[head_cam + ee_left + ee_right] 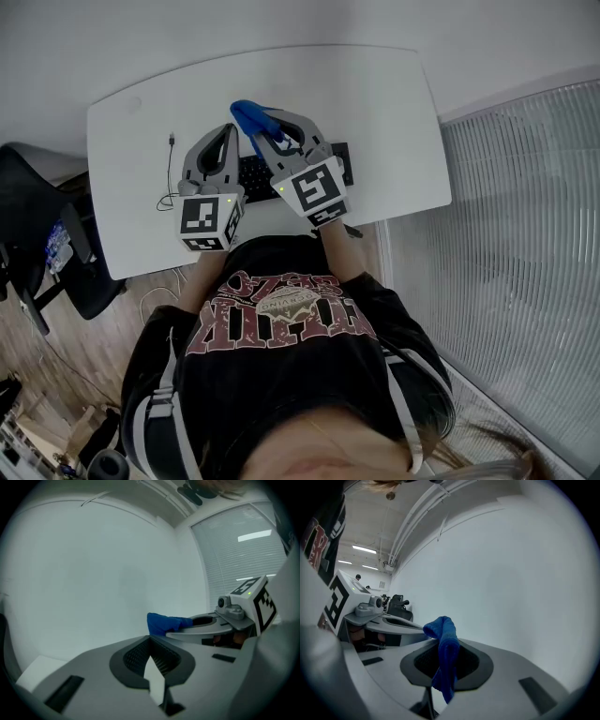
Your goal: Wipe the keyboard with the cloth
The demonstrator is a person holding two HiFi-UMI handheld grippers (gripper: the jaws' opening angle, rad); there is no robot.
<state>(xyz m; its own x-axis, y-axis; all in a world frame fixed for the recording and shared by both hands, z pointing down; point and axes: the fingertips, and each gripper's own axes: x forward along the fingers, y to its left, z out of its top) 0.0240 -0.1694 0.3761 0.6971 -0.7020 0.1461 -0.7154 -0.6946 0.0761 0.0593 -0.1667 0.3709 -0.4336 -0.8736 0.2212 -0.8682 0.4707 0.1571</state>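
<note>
White desk (394,112) and keyboard (251,178) are seen untouched, the cloth (446,653) clamped in the right gripper (256,135), the left gripper (151,641) closed empty, so wiping is judged not yet begun.

Both forearms reach forward, side by side, over the keyboard (251,176). The left gripper (228,128) points away from the body, jaws pressed together with nothing between them. The right gripper (264,133), just beside it, pinches the cloth (247,113).
</note>
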